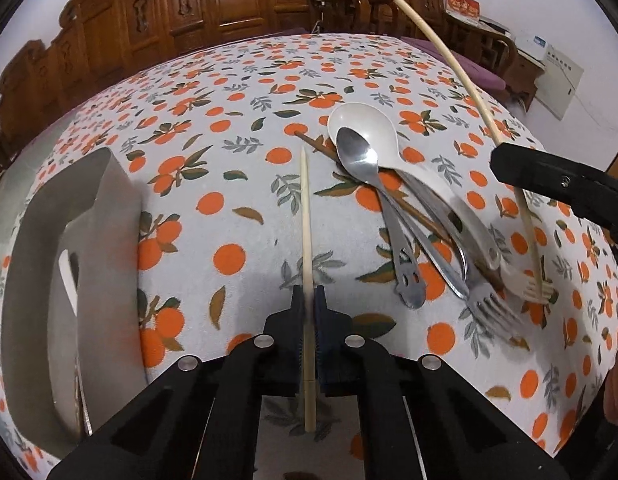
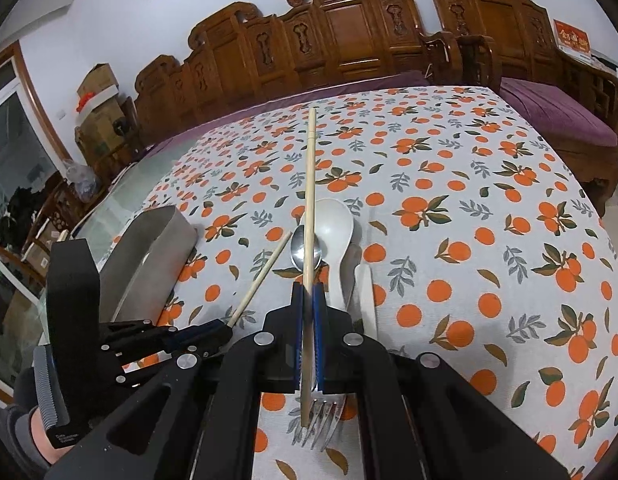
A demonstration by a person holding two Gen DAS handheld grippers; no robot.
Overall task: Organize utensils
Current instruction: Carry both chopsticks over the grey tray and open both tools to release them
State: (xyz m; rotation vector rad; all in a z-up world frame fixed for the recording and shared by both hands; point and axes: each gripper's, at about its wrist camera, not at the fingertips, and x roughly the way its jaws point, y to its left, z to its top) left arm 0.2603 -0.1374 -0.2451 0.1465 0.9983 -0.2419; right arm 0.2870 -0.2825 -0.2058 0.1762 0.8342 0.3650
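My left gripper [image 1: 308, 300] is shut on a pale bamboo chopstick [image 1: 306, 216] that points forward over the table. My right gripper [image 2: 308, 292] is shut on a second pale chopstick [image 2: 309, 184], held above the utensil pile; it also shows in the left wrist view [image 1: 449, 64], with the right gripper [image 1: 505, 164] at the right. The pile holds a white plastic spoon [image 1: 369, 128], a metal spoon [image 1: 357, 156], a metal fork [image 1: 493, 312], a white plastic fork [image 1: 533, 288] and dark brown chopsticks [image 1: 313, 142]. A grey utensil box [image 1: 49, 272] stands at the left.
The table [image 1: 229, 184] wears a white cloth with orange fruit print. Carved wooden chairs [image 2: 349, 32] and a purple-cushioned bench [image 2: 549, 112] line the far side. The left gripper [image 2: 225, 330] and grey box [image 2: 149, 264] show left in the right wrist view.
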